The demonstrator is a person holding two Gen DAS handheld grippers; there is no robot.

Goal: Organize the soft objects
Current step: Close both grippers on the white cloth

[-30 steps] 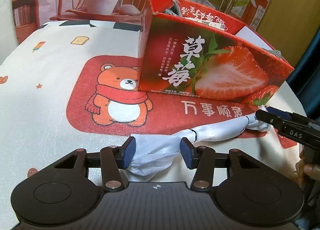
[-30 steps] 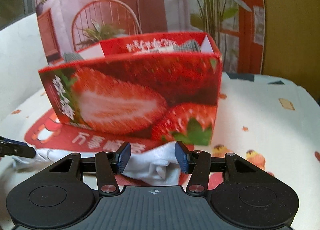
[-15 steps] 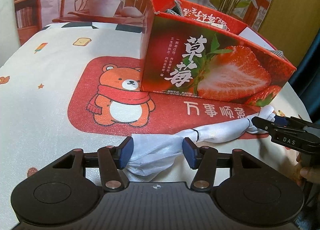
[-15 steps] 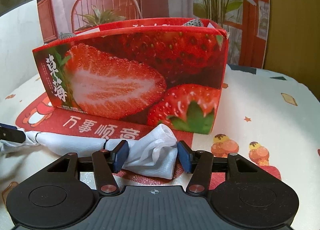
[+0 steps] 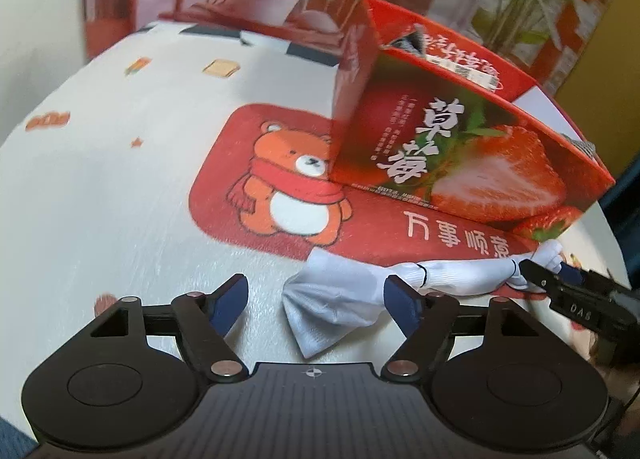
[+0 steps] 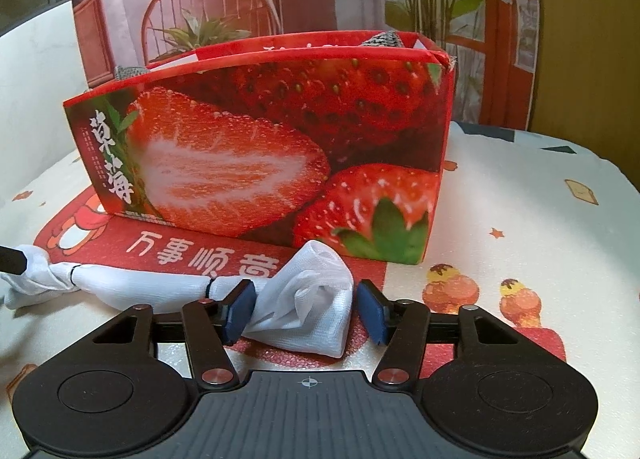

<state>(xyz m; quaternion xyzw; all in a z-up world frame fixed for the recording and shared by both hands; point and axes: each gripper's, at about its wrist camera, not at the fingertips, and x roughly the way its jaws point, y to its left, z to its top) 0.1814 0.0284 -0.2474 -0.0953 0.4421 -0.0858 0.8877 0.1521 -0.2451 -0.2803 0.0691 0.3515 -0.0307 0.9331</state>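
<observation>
White rolled cloth tied with black bands (image 5: 452, 279) lies on your bear-print mat (image 5: 120, 187) before the red strawberry carton (image 6: 280, 147), unboxed; your left gripper (image 5: 316, 301) has just been opening wide around one end, right gripper (image 6: 304, 311) pinches the other

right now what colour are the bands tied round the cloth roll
Black, thin bands on the white cloth roll; the right wrist view shows them best.

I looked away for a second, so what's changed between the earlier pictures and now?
The left gripper has just been opening and let go of its end of the white cloth, which now lies loose between its fingers. The right gripper keeps its end. The strawberry box stays put.
</observation>
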